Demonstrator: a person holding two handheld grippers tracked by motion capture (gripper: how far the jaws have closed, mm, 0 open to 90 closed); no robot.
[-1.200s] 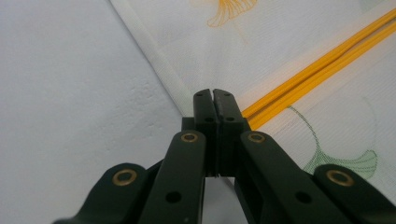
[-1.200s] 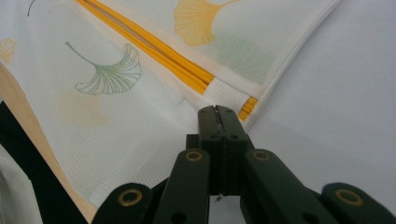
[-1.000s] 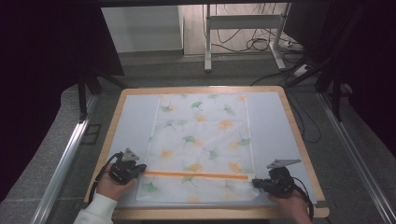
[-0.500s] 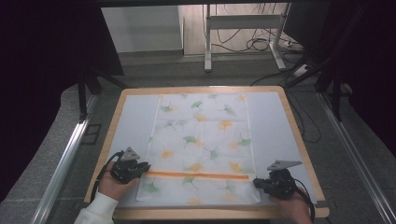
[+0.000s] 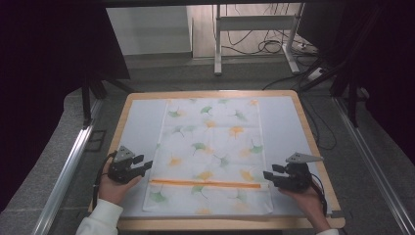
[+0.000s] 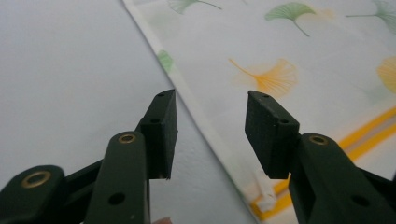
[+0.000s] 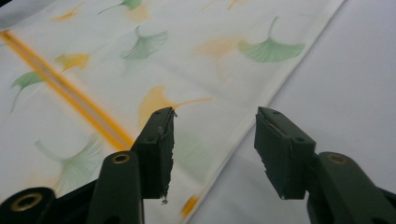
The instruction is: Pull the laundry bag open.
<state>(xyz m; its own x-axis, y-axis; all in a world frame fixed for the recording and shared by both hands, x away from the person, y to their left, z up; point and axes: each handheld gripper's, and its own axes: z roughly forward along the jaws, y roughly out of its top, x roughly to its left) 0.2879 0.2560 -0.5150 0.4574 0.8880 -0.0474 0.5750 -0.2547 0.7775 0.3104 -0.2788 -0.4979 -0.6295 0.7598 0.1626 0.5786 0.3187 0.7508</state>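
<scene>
Both hand-held grippers (left [image 5: 146, 165], right [image 5: 268, 175], just opened) beside flat cloth [image 5: 210, 147]

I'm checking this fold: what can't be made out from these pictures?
- Cloth far end: cut off in both gripper views.
- Whether the cloth is doubled: too flat to tell in the high view.
- Left gripper and right gripper, just opened: height above the cloth unclear.

I hold the left tongs [image 5: 147, 166] and right tongs [image 5: 268, 175] low, facing inward; both jaws have just been opening, nothing between them.
</scene>
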